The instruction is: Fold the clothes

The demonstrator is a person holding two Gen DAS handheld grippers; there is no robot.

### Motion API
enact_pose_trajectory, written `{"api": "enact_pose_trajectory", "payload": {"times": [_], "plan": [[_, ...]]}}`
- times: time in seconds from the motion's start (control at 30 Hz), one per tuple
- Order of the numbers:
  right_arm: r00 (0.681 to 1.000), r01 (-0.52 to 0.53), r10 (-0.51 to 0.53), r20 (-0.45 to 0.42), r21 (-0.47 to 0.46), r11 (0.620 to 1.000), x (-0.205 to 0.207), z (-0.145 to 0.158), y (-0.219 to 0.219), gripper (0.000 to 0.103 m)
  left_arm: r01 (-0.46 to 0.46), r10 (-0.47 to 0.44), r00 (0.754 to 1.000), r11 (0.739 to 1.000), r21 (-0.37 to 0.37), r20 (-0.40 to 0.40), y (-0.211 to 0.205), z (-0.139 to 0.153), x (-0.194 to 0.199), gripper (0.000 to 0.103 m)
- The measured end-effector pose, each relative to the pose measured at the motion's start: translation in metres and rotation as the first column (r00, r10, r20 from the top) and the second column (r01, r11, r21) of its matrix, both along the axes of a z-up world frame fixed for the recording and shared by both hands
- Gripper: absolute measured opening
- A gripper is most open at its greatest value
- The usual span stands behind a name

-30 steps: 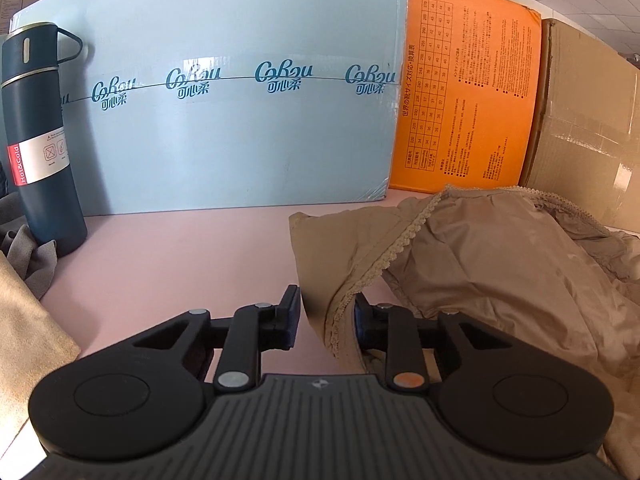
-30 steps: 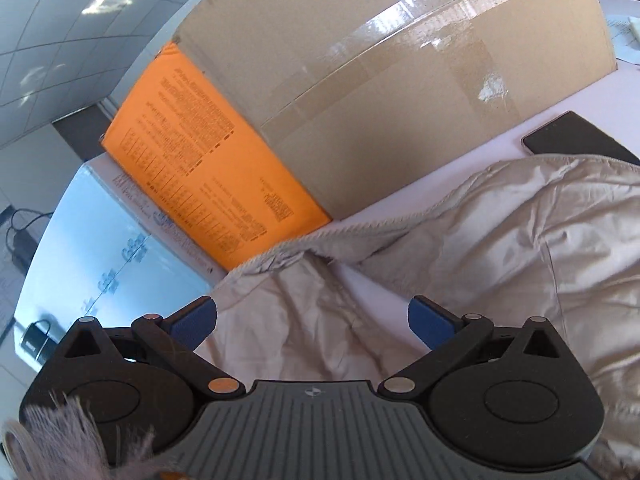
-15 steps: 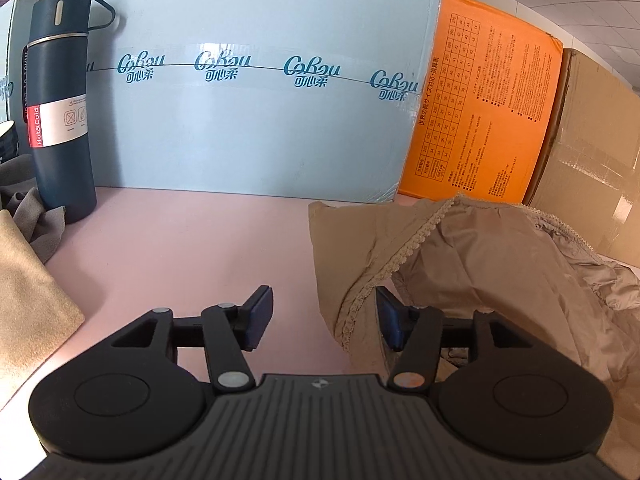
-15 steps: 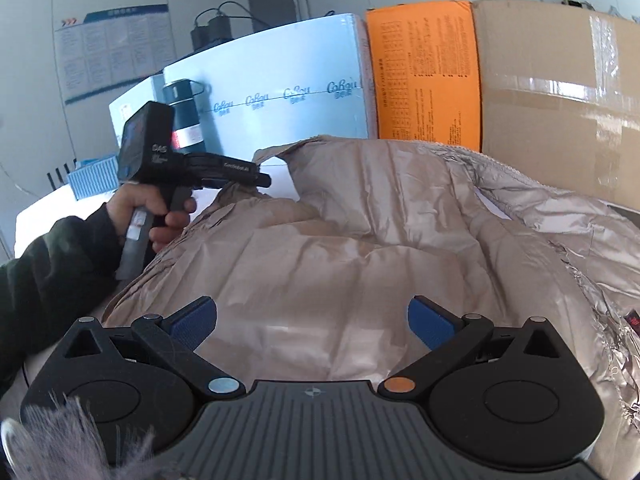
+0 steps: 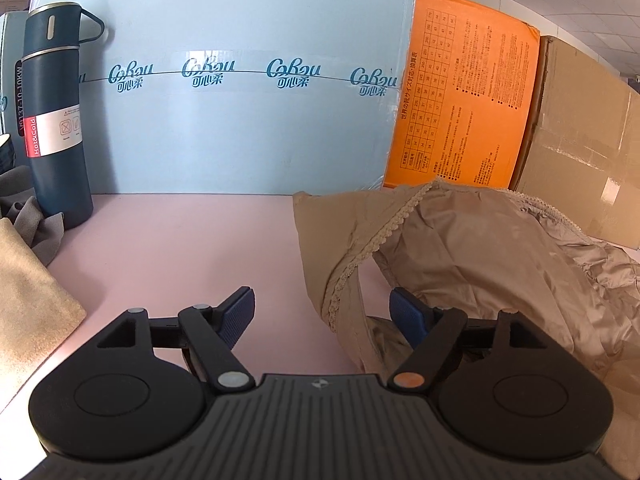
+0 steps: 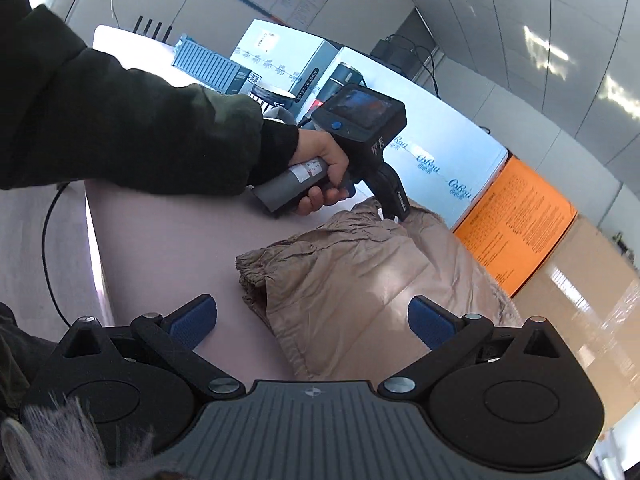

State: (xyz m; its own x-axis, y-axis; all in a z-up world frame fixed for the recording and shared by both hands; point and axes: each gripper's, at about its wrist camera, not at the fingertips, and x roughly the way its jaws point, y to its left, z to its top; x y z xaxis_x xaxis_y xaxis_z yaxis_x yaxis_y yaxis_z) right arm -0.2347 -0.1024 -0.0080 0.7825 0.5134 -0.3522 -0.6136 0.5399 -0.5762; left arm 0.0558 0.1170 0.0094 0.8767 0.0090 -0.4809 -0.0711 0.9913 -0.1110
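A tan, shiny jacket point(image 5: 480, 248) with a lace-trimmed edge point(image 5: 384, 236) lies crumpled on the pink table point(image 5: 180, 248). My left gripper point(image 5: 322, 312) sits low at the garment's left side. Its jaws are opening, and the lace edge hangs loose between the blue pads point(image 5: 404, 314) without being pressed. In the right wrist view the jacket point(image 6: 360, 280) shows a gathered cuff at its near end. My right gripper point(image 6: 312, 318) hovers open over that end with nothing gripped. A hand point(image 6: 320, 164) in a dark sleeve holds the left gripper's handle at the jacket's far side.
A dark blue flask point(image 5: 56, 120) stands at the back left beside grey and tan cloths point(image 5: 24, 280). A light blue box point(image 5: 248, 120), an orange box point(image 5: 460, 112) and a cardboard box point(image 5: 580, 140) wall off the back. A black cable point(image 6: 52, 240) hangs off the table edge.
The left jaws were shut on the lace edge and have spread, letting it go. The right gripper has rolled and swung round from the boxes to the jacket's near cuff.
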Motion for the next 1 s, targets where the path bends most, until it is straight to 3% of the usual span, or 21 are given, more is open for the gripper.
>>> {"api": "enact_pose_trajectory", "payload": {"times": [0.13,0.2,0.23,0.27,0.4,0.5,0.6,0.7,0.77,0.9,1.0], "plan": [[0.995,0.064,-0.062,0.078,-0.024,0.998,0.011,-0.005,0.018,0.103,-0.015,0.015,1.0,1.0,0.0,-0.002,0.002,0.0,0.0,0.078],[0.999,0.05,-0.05,-0.009,-0.009,0.999,0.022,-0.003,0.021,0.088,-0.023,0.023,1.0,1.0,-0.005,-0.002,0.004,0.0,-0.001,0.079],[0.997,0.039,-0.039,-0.061,0.002,0.999,0.028,-0.002,0.022,0.039,-0.026,0.026,1.0,1.0,-0.009,-0.001,0.005,0.0,-0.001,0.079],[0.993,0.058,-0.056,-0.102,0.016,0.998,0.034,0.0,0.024,0.003,-0.029,0.029,1.0,0.999,-0.014,0.0,0.007,0.0,-0.001,0.079],[0.969,0.079,-0.033,-0.244,0.184,0.98,0.062,0.019,0.017,0.003,-0.03,0.032,0.999,0.997,-0.074,0.035,0.015,0.003,-0.004,0.079],[0.944,0.121,0.015,-0.331,0.387,0.914,0.086,0.049,-0.003,0.003,-0.01,0.028,0.994,0.985,-0.171,0.103,0.027,0.008,-0.012,0.083],[0.932,0.217,0.015,-0.362,0.59,0.778,0.114,0.08,-0.044,0.003,-0.015,0.049,0.989,0.972,-0.234,0.143,0.035,0.012,-0.017,0.084],[0.918,0.361,-0.1,-0.384,0.707,0.608,0.142,0.098,-0.102,0.003,-0.026,0.063,0.989,0.963,-0.269,0.131,0.041,0.011,-0.016,0.084],[0.88,0.471,-0.227,-0.417,0.707,0.527,0.159,0.1,-0.143,0.003,-0.026,0.057,0.993,0.959,-0.282,0.104,0.042,0.009,-0.011,0.085],[0.748,0.663,-0.424,-0.511,0.59,0.46,0.195,0.075,-0.2,0.004,-0.007,0.029,0.996,0.965,-0.262,0.083,0.037,0.006,-0.008,0.085],[0.656,0.755,-0.455,-0.603,0.514,0.408,0.209,0.032,-0.228,0.007,0.029,-0.011,0.997,0.974,-0.224,0.082,0.028,0.005,-0.008,0.085]]}}
